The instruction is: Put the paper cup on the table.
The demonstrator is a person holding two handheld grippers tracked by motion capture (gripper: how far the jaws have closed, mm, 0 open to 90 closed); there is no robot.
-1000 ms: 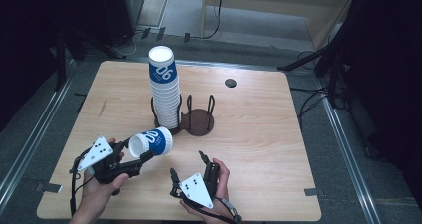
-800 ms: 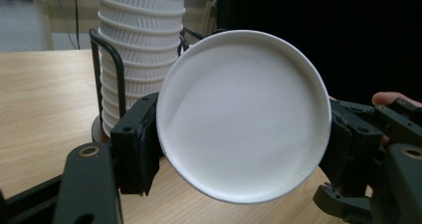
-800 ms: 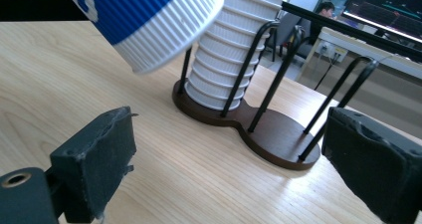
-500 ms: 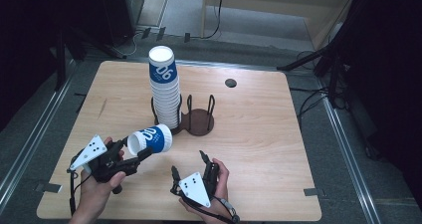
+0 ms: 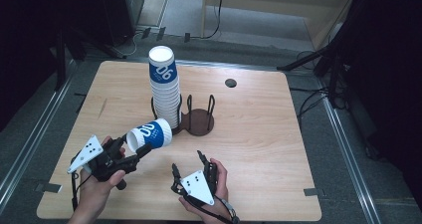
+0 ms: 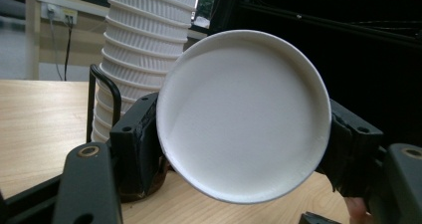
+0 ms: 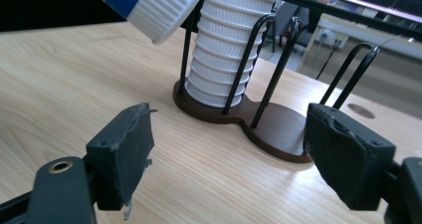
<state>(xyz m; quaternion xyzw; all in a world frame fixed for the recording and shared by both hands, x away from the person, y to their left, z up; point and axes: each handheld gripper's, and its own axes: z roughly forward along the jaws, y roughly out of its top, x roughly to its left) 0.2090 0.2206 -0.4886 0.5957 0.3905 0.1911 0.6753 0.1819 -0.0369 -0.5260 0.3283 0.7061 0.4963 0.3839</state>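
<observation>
High view: the left claw point(image 5: 135, 152) grips a white-and-blue paper cup point(image 5: 149, 134) lying on its side above the tabletop point(image 5: 259, 149), at about 7 o'clock from the dark wire cup holder point(image 5: 199, 122). A tall stack of paper cups point(image 5: 164, 89) stands upright in the holder's left ring. Left gripper view looks into the cup's mouth, with a jaw pressed against each side. At 6 o'clock from the holder, the right claw point(image 5: 187, 163) stands wide with nothing between its jaws.
</observation>
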